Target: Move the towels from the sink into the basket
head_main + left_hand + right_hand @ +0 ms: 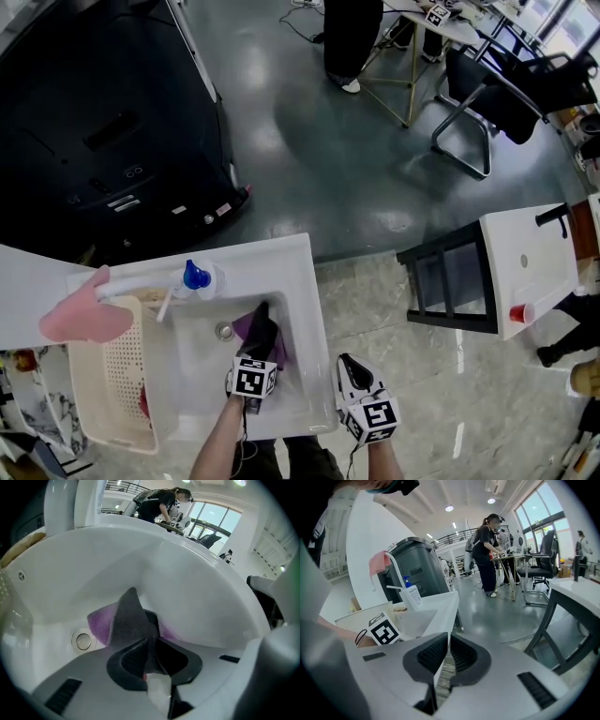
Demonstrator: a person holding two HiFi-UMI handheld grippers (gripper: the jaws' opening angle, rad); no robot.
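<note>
Pinching a fold of the grey towel (132, 613) with the fingers (136, 657) of the left gripper (151, 644), low in the sink (201, 597).

Sweeping from the left: first the cream basket (108, 375), set against the sink's left side, with something red low inside. Then the basin, with a purple towel (101, 623) lying under the grey one, beside the drain (83, 640). Then, just outside the sink's right rim, the right gripper (446, 654), pads pressed together on nothing.

Probably best to lift straight up until the grey cloth hangs free of the purple one. Then carry left over the basket wall and let go only once inside. Worth checking the bite first: seems to catch only a ridge of fabric, so could slip under a jerk. Purple towel likely to need a second trip.

From the head view alone: basket, sink and both grippers in one layout. From the left gripper view alone: the pinch itself, pads on cloth. From the right gripper view alone: proof of closed, empty pads, not readable from above.
</note>
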